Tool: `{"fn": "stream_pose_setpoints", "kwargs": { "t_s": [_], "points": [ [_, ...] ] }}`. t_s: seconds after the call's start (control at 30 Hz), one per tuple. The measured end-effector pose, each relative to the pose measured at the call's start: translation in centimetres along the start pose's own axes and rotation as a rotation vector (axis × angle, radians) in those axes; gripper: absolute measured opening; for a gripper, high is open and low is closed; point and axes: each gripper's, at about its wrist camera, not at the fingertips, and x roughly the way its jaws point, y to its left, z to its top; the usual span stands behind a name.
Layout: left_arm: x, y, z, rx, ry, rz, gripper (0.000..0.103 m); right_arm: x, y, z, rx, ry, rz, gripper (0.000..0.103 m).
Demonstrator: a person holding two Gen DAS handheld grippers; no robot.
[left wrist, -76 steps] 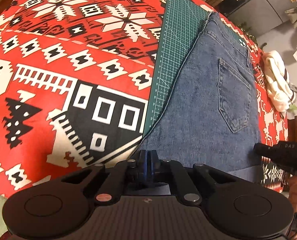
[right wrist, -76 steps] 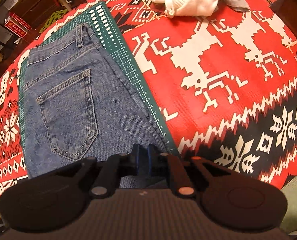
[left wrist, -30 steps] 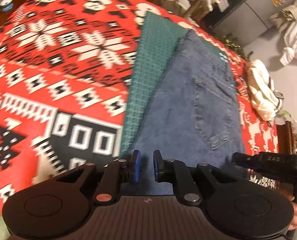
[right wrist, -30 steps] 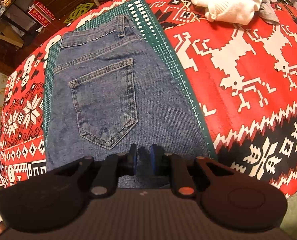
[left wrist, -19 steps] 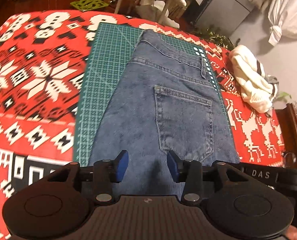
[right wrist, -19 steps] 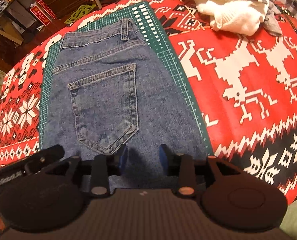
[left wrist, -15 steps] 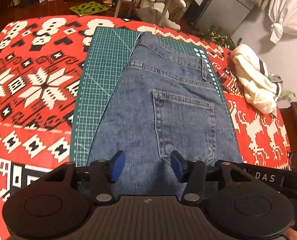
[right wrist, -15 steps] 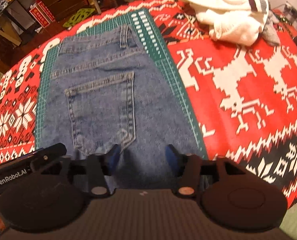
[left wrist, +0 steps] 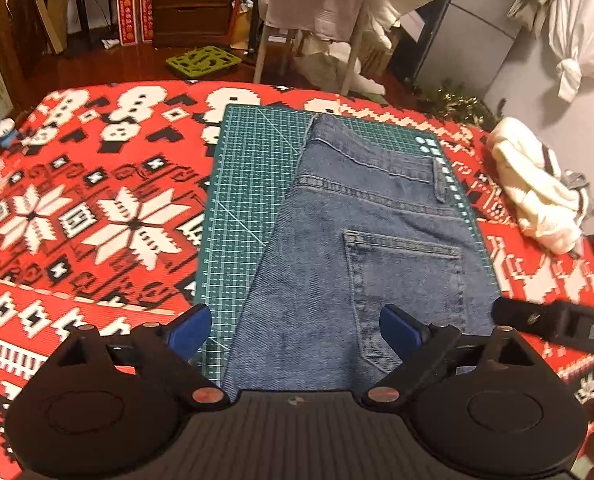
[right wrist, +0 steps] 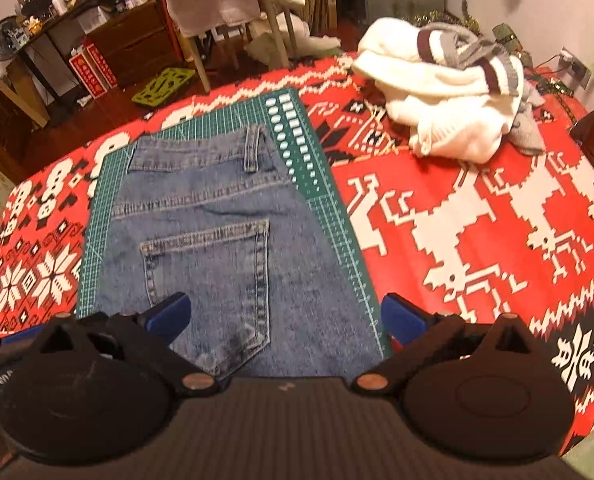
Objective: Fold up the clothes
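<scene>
the near end of the jeans [left wrist: 361, 248] is cut off behind the gripper bodies in both wrist views, so the legs and the fold line cannot be seen. the far-left strip of the right wrist view shows only part of a dark housing with a few letters, too cropped to read whole.

the left gripper [left wrist: 295, 330] hangs above the near edge of the denim with its blue-padded fingers [left wrist: 189, 330] spread wide, holding nothing. the right gripper [right wrist: 285, 318] is likewise spread wide and empty above the same edge, a blue pad at each side.

the jeans lie flat on the green cutting mat [left wrist: 249, 184], which rests on a red, white and black patterned blanket [left wrist: 81, 216]. their long axis runs away from the cameras, waistband at the far end. they sit toward the right side of the mat, leaving a bare green strip on the left. the denim is mid-blue and faded, back side up, with one stitched back pocket [right wrist: 213, 276] and a belt loop [right wrist: 252, 148] at the waistband.

on the blanket to the right, well apart from the mat, lies a crumpled white garment [right wrist: 449, 108] with dark and grey stripes.
</scene>
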Motion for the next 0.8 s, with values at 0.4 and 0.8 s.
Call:
{"fn": "stream_pose_setpoints", "kwargs": {
  "t_s": [0.4, 0.8],
  "points": [
    [-1.0, 0.2, -0.6, 0.006, -0.063, 0.026, 0.091, -1.5, 1.2, -0.4, -0.083, -0.060, 0.032, 0.103],
    [-0.2, 0.0, -0.7, -0.002, -0.003, -0.043, 0.089, -1.0, 1.3, -1.0, -0.091, -0.098, -0.001, 0.103]
  ]
}}
